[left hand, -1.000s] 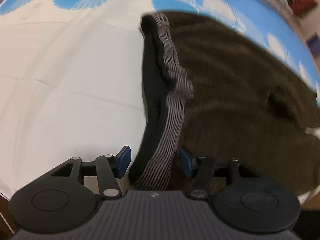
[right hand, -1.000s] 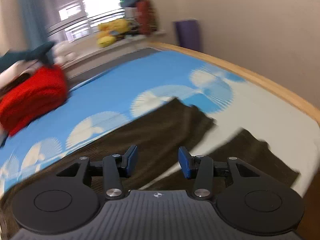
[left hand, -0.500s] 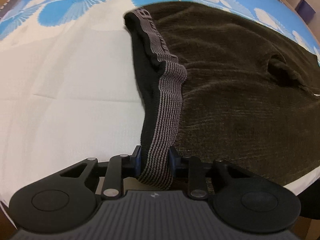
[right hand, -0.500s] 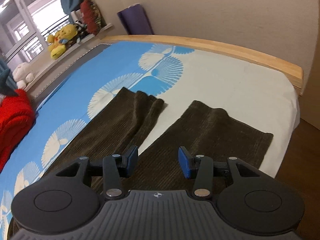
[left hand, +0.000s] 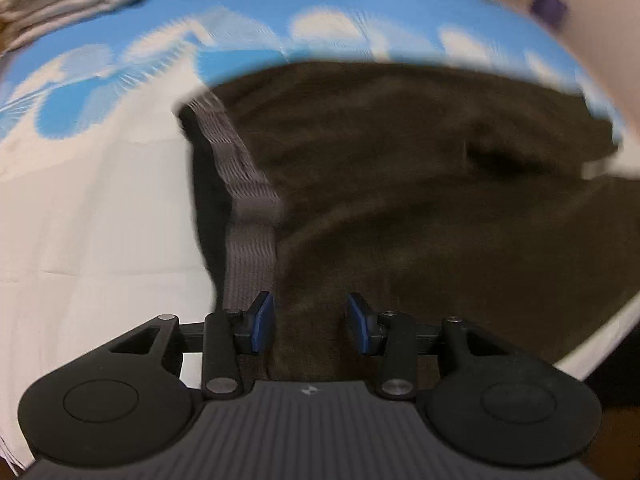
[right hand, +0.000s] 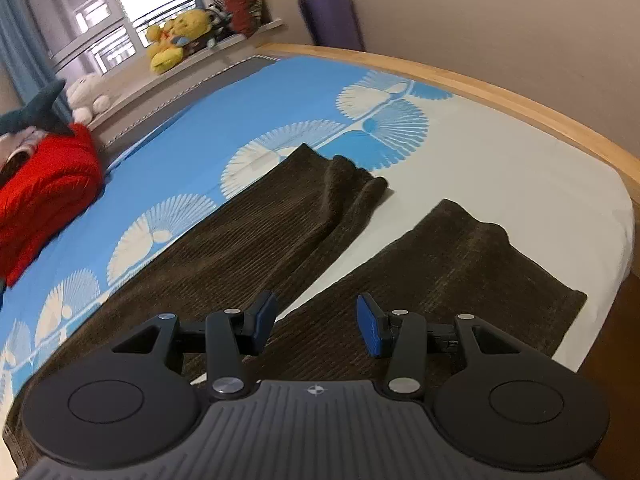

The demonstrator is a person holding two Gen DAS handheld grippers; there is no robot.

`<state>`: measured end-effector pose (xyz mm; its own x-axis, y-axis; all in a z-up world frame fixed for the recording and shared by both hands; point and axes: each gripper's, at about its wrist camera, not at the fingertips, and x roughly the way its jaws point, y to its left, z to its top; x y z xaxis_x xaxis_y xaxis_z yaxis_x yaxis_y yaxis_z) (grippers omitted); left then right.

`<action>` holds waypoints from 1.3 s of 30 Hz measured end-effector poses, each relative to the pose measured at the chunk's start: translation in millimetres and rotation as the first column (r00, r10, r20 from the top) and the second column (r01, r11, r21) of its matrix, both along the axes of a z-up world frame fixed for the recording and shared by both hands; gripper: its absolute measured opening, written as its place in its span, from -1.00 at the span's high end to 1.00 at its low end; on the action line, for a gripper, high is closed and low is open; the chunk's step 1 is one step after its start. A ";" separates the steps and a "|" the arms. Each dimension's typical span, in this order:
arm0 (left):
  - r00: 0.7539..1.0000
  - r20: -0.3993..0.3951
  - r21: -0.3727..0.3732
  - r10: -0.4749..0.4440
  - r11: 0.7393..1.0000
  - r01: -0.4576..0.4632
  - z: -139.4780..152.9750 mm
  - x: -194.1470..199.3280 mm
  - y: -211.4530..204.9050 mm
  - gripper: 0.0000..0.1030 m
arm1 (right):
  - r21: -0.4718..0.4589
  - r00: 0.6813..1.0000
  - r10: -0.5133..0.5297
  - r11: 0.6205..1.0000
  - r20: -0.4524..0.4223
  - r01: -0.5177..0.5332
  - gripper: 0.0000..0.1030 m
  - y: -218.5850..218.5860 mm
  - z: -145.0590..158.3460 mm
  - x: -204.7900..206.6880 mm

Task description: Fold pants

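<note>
Pants (right hand: 256, 240) are lying flat on the bed (right hand: 500, 168), legs spread apart toward the wooden edge (right hand: 520, 100); left tongs (left hand: 310, 322) are standing parted, gripping nothing, with dark fabric between the pads and the striped waistband (left hand: 250, 216) just beside the left pad (left hand: 262, 322); that view is blurring; right tongs (right hand: 316, 324) are gaping, hovering over the gap between the legs; a red sweater (right hand: 44, 192) is sitting well apart.
</note>
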<state>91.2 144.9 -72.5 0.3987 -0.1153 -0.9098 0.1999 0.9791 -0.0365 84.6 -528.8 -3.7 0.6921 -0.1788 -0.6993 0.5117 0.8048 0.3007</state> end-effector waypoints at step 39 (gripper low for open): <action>0.949 0.256 -0.023 0.186 0.982 -0.186 -3.2 233.0 -20.7 0.02 | -0.385 0.877 0.470 0.831 0.101 -0.401 0.95 117.9 44.1 64.6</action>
